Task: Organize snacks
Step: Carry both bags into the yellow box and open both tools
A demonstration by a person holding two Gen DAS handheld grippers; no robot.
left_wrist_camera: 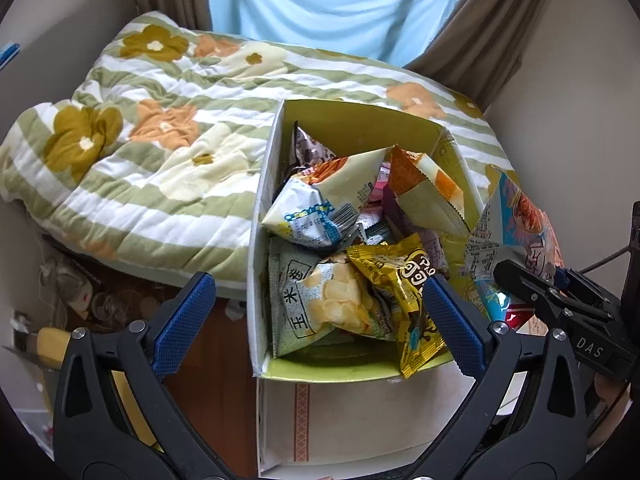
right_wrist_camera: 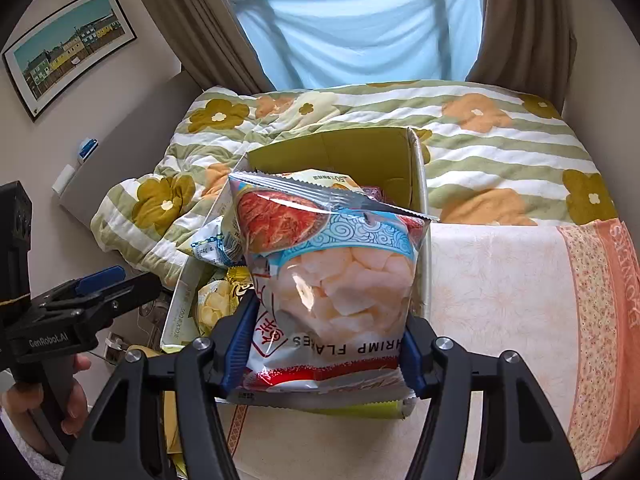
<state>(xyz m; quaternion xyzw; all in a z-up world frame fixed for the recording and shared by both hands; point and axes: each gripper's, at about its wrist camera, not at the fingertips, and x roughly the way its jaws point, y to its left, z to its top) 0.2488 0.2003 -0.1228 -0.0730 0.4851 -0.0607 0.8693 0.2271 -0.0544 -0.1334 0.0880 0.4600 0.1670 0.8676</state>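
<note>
A yellow-green cardboard box on the bed holds several snack bags, among them a corn chip bag and a gold packet. My left gripper is open and empty, hovering over the box's near end. My right gripper is shut on a shrimp flakes bag and holds it upright above the box. The same bag and right gripper show at the right edge of the left wrist view. The left gripper shows at the left of the right wrist view.
A green striped floral quilt covers the bed behind and left of the box. A pale towel with an orange border lies to the box's right. Cluttered floor items sit at lower left. Curtains hang behind.
</note>
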